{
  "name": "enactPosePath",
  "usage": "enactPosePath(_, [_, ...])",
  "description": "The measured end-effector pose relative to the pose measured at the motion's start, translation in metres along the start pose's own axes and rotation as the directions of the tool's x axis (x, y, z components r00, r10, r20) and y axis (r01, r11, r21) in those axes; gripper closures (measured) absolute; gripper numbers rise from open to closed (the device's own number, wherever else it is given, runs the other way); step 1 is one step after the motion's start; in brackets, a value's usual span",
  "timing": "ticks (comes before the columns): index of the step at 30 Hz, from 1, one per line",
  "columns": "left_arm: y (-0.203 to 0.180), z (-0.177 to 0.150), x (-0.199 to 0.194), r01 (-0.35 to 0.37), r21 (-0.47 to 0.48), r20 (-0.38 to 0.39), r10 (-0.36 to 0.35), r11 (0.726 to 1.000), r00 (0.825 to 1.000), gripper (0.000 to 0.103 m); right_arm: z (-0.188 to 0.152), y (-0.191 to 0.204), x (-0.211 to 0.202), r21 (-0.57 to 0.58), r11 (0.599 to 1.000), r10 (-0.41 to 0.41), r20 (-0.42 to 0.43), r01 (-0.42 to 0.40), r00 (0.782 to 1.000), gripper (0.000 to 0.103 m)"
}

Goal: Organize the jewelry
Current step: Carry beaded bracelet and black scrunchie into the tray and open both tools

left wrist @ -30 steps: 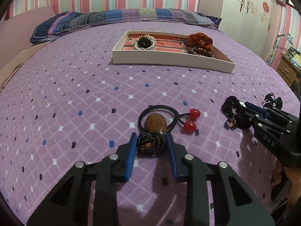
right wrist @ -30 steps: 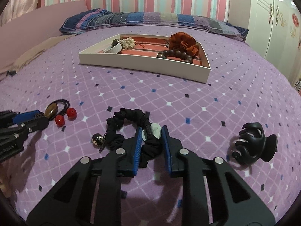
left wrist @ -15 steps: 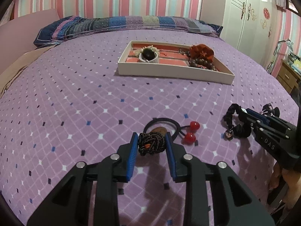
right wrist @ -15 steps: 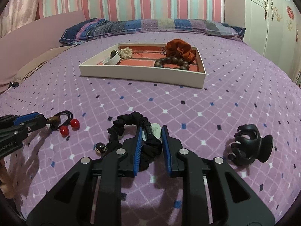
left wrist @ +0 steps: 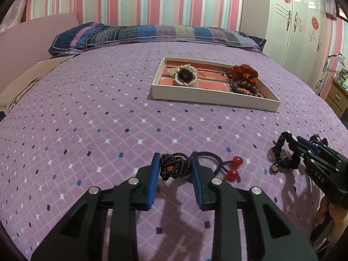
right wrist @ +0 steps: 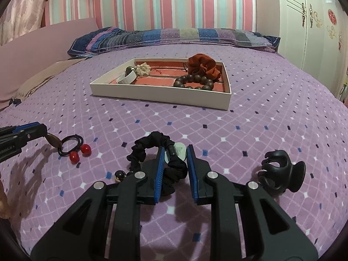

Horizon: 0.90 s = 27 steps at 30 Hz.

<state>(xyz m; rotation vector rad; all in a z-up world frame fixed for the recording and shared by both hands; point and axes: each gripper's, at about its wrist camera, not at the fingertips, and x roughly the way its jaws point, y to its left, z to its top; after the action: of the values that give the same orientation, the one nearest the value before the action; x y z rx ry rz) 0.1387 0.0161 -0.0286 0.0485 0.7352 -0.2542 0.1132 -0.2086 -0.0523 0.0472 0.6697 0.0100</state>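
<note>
My left gripper (left wrist: 175, 166) is shut on a black braided cord bundle (left wrist: 174, 167) with an amber stone (right wrist: 53, 140) hanging from it, lifted just above the purple bedspread. A black hair tie with two red beads (left wrist: 233, 167) lies beside it. My right gripper (right wrist: 174, 158) is shut on a black scrunchie (right wrist: 152, 150) with a small metal bell (right wrist: 120, 175), also lifted slightly; it shows in the left wrist view (left wrist: 287, 154). The white jewelry tray (right wrist: 161, 95) sits further back, holding a brown bead bracelet (right wrist: 195, 80), an orange scrunchie (right wrist: 202, 65) and a white ring piece (right wrist: 128, 77).
A black claw hair clip (right wrist: 280, 171) lies on the bedspread right of my right gripper. A striped pillow (right wrist: 174, 37) lies at the head of the bed. A white wardrobe (left wrist: 304, 21) and a small bedside cabinet (left wrist: 337, 95) stand at the right.
Both grippers have risen from the bed with their items. The cord bundle and amber stone left the hair tie, which stayed down. The scrunchie hangs from the right gripper.
</note>
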Motion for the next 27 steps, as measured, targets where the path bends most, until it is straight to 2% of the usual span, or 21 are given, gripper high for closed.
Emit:
enactPosePath(11, [0.006,0.022,-0.003,-0.015,-0.020,0.016,0.015,1.000,1.000,0.074,0.014,-0.009,-0.004,0.015,1.000,0.006,0.007,-0.006,1.000,0.082])
enactPosePath(20, [0.002,0.069,0.000,0.002,-0.022,0.066,0.000,1.000,0.998,0.074,0.048,-0.014,0.000,0.025,1.000,0.004,0.044,-0.005,0.999,0.082])
enactPosePath(27, [-0.012,0.121,0.019,0.031,-0.010,0.109,-0.030,0.999,0.994,0.074,0.094,-0.016,0.006,0.032,0.999,-0.003,0.093,0.000,0.996,0.082])
